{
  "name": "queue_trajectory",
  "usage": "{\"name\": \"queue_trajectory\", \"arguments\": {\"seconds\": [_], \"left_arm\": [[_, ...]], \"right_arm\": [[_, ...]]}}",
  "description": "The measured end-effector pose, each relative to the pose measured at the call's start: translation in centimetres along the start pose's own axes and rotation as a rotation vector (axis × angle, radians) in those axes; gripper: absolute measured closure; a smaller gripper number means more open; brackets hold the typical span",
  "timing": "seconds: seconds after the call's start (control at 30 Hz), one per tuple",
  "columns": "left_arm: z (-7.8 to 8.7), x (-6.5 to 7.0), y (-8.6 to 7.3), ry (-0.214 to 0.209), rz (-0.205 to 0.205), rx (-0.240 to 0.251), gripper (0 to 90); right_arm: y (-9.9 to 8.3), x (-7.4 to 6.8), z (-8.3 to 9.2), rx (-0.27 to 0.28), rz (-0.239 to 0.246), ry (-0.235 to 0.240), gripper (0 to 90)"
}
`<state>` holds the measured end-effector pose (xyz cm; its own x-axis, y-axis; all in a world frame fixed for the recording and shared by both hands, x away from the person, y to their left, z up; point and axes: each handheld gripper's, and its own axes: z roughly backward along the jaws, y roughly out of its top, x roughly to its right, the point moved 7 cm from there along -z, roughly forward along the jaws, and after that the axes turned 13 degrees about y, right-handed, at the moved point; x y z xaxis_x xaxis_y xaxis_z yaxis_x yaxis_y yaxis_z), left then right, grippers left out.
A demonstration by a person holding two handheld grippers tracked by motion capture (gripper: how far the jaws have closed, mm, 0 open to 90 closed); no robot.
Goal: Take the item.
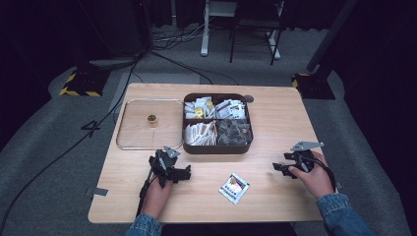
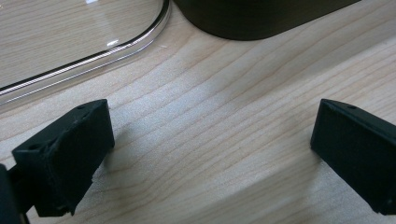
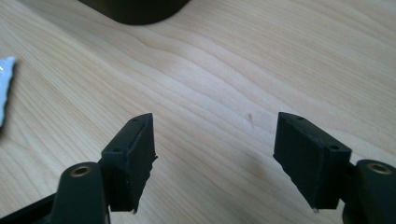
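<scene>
High view: both grippers, left (image 1: 186,173) and right (image 1: 276,167), low over table (image 1: 275,113), jaws apart, empty.

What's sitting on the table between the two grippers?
In the high view, one small packet lies flat between the left gripper and right gripper; otherwise bare wood.

Dark room, grey carpet floor (image 1: 44,147); light wooden table (image 1: 275,113); black cables (image 1: 113,93); white desk legs (image 1: 205,29); hazard-striped stand bases (image 1: 78,86).
</scene>
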<state>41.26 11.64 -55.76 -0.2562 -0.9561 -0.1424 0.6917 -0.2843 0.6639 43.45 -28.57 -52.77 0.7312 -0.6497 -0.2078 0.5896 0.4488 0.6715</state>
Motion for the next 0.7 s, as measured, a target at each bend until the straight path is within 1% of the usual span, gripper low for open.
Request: {"name": "queue_trajectory", "arguments": {"seconds": [0.07, 0.17, 0.33, 0.37, 0.4, 0.43, 0.47, 0.7], "left_arm": [[0.0, 0.0, 0.0, 0.000, 0.000, 0.000, 0.0], [0.0, 0.0, 0.0, -0.001, 0.000, 0.000, 0.0], [0.0, 0.0, 0.0, 0.000, -0.001, 0.000, 0.0], [0.0, 0.0, 0.0, 0.000, 0.000, 0.000, 0.0], [0.0, 0.0, 0.0, 0.000, 0.000, 0.000, 0.0], [0.0, 0.0, 0.0, 0.001, 0.000, 0.000, 0.0], [0.0, 0.0, 0.0, 0.002, 0.001, 0.001, 0.0], [0.0, 0.0, 0.0, 0.004, 0.003, 0.000, 0.0]], "right_arm": [[-0.5, 0.2, -0.2, 0.002, -0.008, -0.005, 30.0], [-1.2, 0.4, -0.6, -0.002, -0.008, -0.009, 29.7], [-1.7, 0.4, -0.9, 0.035, 0.018, -0.032, 26.9], [-1.7, 0.4, -1.1, 0.044, 0.036, -0.040, 24.3], [-1.8, 0.4, -1.2, 0.052, 0.043, -0.044, 19.7], [-1.8, 0.4, -1.4, 0.072, 0.045, -0.044, 15.0], [-1.8, 0.5, -1.5, 0.079, 0.047, -0.047, 14.6], [-1.8, 0.4, -1.6, 0.081, 0.047, -0.038, 14.2]]}}
